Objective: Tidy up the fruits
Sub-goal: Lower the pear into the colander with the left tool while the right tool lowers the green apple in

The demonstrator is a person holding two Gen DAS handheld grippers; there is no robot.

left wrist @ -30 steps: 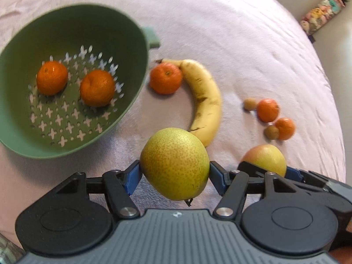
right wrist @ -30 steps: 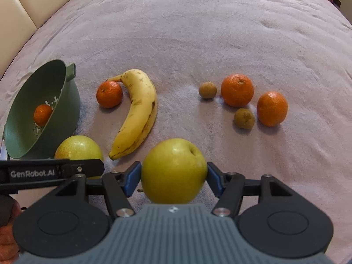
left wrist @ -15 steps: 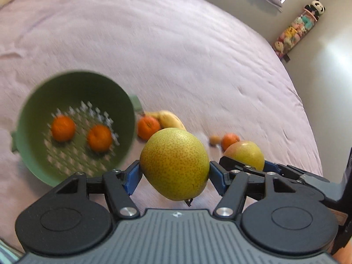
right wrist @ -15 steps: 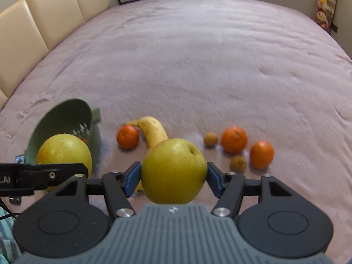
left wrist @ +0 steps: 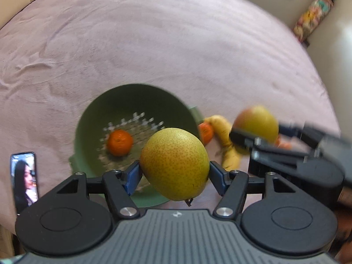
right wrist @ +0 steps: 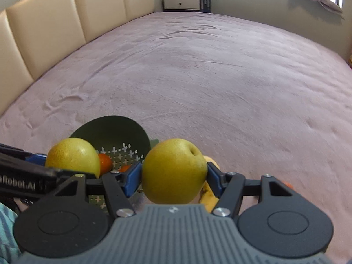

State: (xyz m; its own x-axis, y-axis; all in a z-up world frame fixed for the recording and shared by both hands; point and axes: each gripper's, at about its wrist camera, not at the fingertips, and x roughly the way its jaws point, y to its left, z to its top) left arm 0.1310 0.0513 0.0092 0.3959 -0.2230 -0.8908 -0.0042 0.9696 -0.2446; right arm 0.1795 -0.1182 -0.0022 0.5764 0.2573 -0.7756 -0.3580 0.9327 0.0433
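Note:
My left gripper (left wrist: 175,172) is shut on a speckled yellow-green pear (left wrist: 173,160), held in the air over the near rim of the green colander (left wrist: 136,96). One tangerine (left wrist: 120,139) shows on the colander's perforated floor. My right gripper (right wrist: 173,176) is shut on a yellow-green apple (right wrist: 171,167) with a red blush, and hangs just right of the colander (right wrist: 114,127). In the right wrist view the pear (right wrist: 73,157) sits at the left, partly covering a tangerine (right wrist: 105,160). A banana (left wrist: 227,151) and another tangerine (left wrist: 206,131) lie on the bed beside the colander.
A phone (left wrist: 24,180) with a lit screen lies on the pink bedspread (right wrist: 209,77) left of the colander. A padded cream headboard (right wrist: 55,26) runs along the far left, and a low cabinet (right wrist: 187,3) stands past the bed. A hanging of soft toys (left wrist: 314,13) is on the right wall.
Both grippers have risen with their fruit and moved toward the colander, which now lies under the pear. The loose fruits at the right have slid out of the right wrist view.

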